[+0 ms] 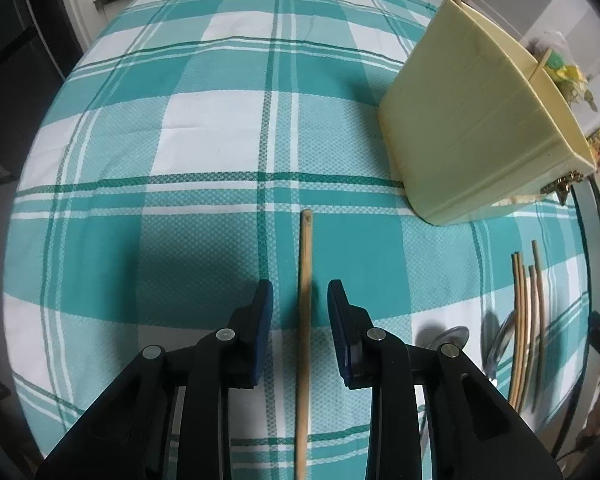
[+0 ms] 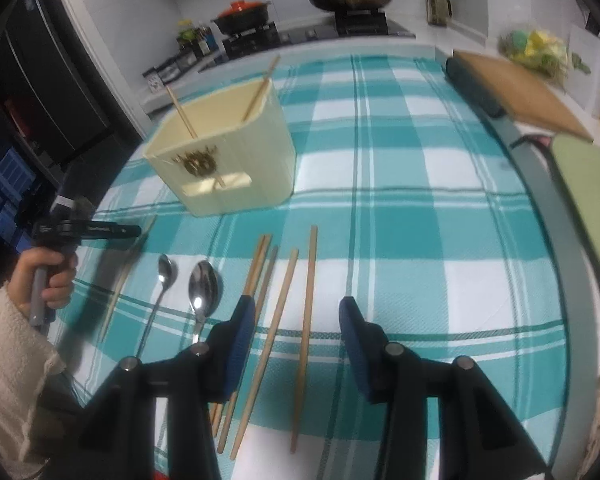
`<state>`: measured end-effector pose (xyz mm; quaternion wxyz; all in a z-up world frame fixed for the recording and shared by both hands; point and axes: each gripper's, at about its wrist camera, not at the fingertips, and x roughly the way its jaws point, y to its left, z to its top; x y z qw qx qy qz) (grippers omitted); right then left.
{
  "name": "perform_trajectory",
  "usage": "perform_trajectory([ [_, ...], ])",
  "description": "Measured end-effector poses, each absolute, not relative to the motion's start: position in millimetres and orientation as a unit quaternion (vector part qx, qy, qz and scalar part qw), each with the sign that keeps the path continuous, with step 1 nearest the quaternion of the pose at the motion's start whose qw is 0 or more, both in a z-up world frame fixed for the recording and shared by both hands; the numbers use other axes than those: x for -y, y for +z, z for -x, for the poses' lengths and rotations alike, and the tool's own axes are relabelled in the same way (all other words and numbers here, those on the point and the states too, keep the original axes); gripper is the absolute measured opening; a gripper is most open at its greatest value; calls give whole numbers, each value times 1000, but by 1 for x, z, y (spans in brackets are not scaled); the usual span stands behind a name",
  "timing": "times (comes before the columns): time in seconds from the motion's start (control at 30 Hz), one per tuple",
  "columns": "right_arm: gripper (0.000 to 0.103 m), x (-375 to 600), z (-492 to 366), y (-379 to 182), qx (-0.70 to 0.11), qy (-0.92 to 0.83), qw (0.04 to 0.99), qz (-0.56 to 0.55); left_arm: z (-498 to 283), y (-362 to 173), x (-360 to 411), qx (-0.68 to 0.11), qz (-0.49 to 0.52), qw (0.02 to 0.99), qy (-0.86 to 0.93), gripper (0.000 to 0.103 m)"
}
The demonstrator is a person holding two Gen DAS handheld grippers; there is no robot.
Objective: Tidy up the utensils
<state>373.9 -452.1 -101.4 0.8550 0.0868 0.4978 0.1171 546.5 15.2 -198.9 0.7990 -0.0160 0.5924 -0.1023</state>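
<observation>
Chopsticks — five lying loose, two binned — spoons, two.

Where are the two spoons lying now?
In the right wrist view, the two spoons lie on the checked cloth, left of the loose chopsticks and in front of the cream box.

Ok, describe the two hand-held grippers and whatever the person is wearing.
Each hand-held gripper, left and right, has black angular linkage arms with round silver pins and two fingers faced with dark blue pads. The left one has a grey handle. The person wears a cream fuzzy sleeve.
</observation>
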Motion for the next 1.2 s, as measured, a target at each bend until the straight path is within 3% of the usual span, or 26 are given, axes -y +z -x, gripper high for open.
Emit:
perform_trajectory([
  [0.1, 32, 442, -391, -140, -533, 117, 834, -81, -542, -199, -20, -595, 12, 797, -105, 29],
  [0.2, 29, 429, -400, -165, -553, 115, 823, -55, -536, -204, -24, -597, -2, 796, -106, 30],
  [0.27, 29, 422, -403, -177, -565, 114, 817, -35, -535, -209, -24, -599, -14, 794, -108, 34],
  [0.37, 28, 414, -404, -186, -566, 112, 817, -5, -535, -211, -22, -593, -20, 797, -113, 49],
  [0.7, 26, 408, -450, -186, -573, 104, 813, -1, -555, -217, 12, -591, -82, 796, -104, 49],
  [0.77, 25, 410, -464, -185, -576, 102, 811, -8, -559, -217, 19, -593, -88, 793, -109, 44],
  [0.87, 15, 409, -484, -186, -578, 93, 811, -13, -564, -216, 21, -597, -87, 790, -109, 30],
  [0.93, 9, 408, -496, -186, -575, 85, 814, -12, -568, -214, 20, -597, -83, 791, -107, 9],
  [1.2, 7, 416, -497, -166, -533, 96, 839, -54, -541, -171, 5, -541, -47, 831, -122, 5],
])
